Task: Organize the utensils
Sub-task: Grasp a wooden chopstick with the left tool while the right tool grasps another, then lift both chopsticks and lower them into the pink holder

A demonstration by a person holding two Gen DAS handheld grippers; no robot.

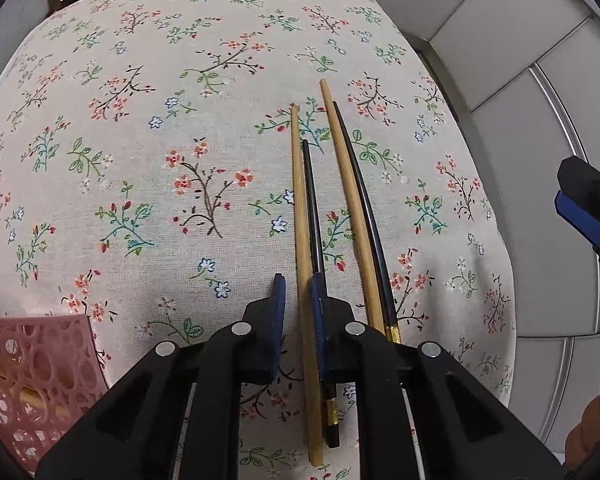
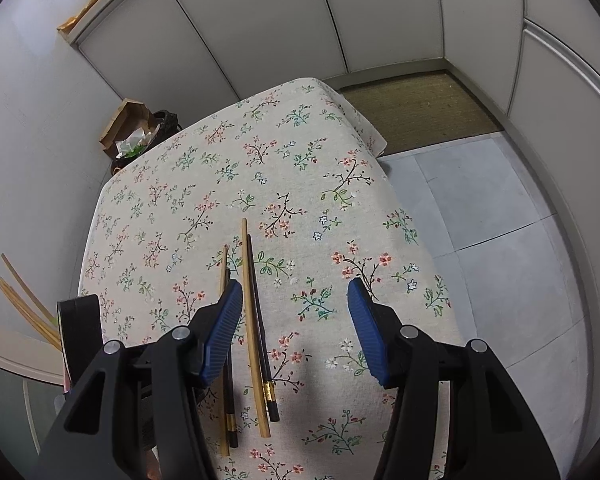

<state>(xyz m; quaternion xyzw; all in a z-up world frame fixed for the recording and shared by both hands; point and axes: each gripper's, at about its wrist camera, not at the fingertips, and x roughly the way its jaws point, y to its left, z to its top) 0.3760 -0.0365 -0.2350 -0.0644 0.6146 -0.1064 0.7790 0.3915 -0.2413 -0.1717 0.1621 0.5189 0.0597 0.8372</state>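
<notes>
Chopsticks (image 1: pixel 306 248) lay in two pairs on the floral-clothed surface (image 1: pixel 140 160). The left gripper (image 1: pixel 298 304) was pointed steeply down, its jaws nearly closed around the wooden chopstick of the nearer pair, while the right gripper (image 2: pixel 296 320) was held above with jaws spread, empty. No writing could be read.

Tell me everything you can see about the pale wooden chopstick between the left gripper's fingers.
The wooden chopstick is a long, plain, light-tan stick, seemingly bare wood, tapering to its far tip. It lies flat on the floral tablecloth, running away from the camera. A black chopstick with a gold band lies right against its right side. The left gripper has its blue pads around it, nearly shut; contact with the left pad isn't clear.
</notes>
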